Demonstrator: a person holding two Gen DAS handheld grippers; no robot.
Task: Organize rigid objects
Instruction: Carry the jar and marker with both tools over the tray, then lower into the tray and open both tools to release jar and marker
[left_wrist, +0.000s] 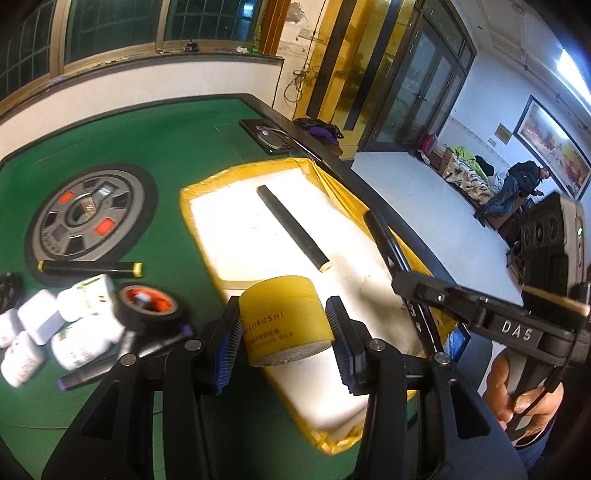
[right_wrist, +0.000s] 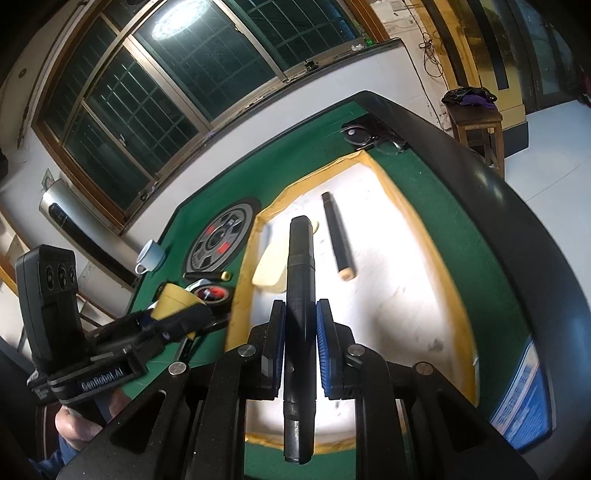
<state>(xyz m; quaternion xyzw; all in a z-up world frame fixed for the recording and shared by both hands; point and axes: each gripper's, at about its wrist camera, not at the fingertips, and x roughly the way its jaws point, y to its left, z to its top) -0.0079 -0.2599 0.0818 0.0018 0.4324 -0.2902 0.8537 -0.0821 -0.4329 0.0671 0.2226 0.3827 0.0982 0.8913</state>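
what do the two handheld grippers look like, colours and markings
Both grippers, left and right, are black frames with silver bolts and blue ribbed pads. One body reads "DAS", the other "GenRobot.AI". A thin black cable runs by the right hand.

A: What's behind the green table (left_wrist: 177, 155)?
B: A white wall with wide barred windows (right_wrist: 177, 74), dark outside.
A: And to the right?
B: Pale floor (left_wrist: 413, 184), glass doors (left_wrist: 424, 81), a wooden stool (right_wrist: 476, 122), 1 framed painting (left_wrist: 554, 147).
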